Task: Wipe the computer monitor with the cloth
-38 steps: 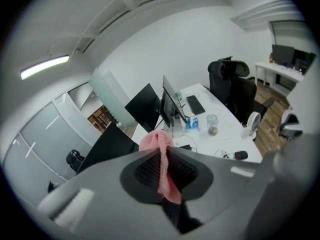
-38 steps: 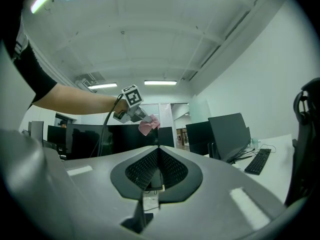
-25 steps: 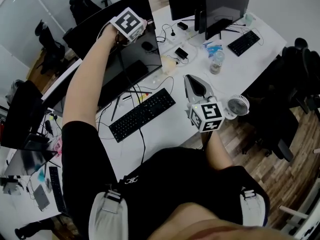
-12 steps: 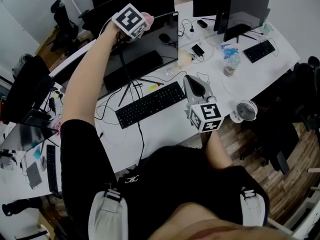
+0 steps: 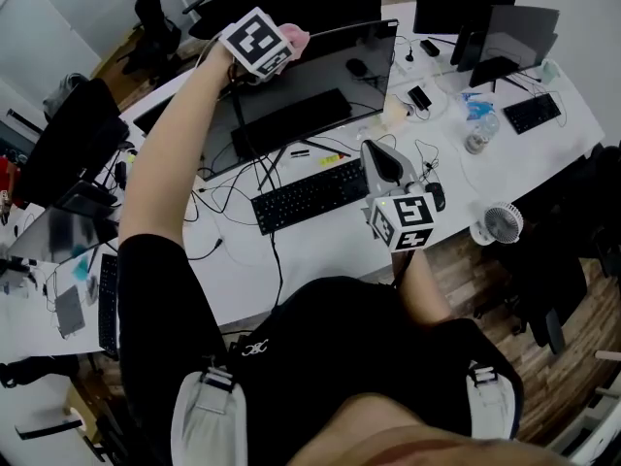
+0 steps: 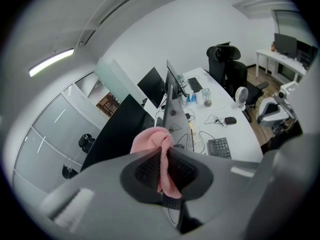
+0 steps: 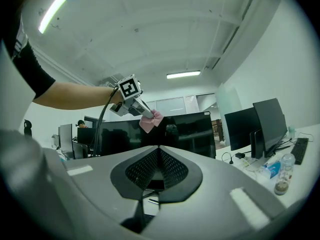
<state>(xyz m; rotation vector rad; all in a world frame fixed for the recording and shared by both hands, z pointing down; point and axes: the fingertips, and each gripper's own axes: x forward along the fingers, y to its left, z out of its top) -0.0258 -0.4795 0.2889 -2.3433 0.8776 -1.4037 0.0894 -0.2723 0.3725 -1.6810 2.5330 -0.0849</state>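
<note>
A pink cloth is pinched in my left gripper, which is raised to the top edge of the wide dark monitor, near its left end. In the left gripper view the cloth hangs bunched between the shut jaws, with the monitor seen edge-on beyond it. My right gripper hovers low over the desk by the keyboard, jaws shut on nothing. In the right gripper view the gripper faces the monitor, the cloth and the left gripper.
The white desk carries cables, a mouse, a water bottle, a small fan and more monitors at the back right. Office chairs stand to the right. Another desk with clutter lies at the left.
The head view has swung, so the monitor and desk items now sit further right in it. My left gripper still holds the cloth at the monitor's top edge. The right gripper has barely moved.
</note>
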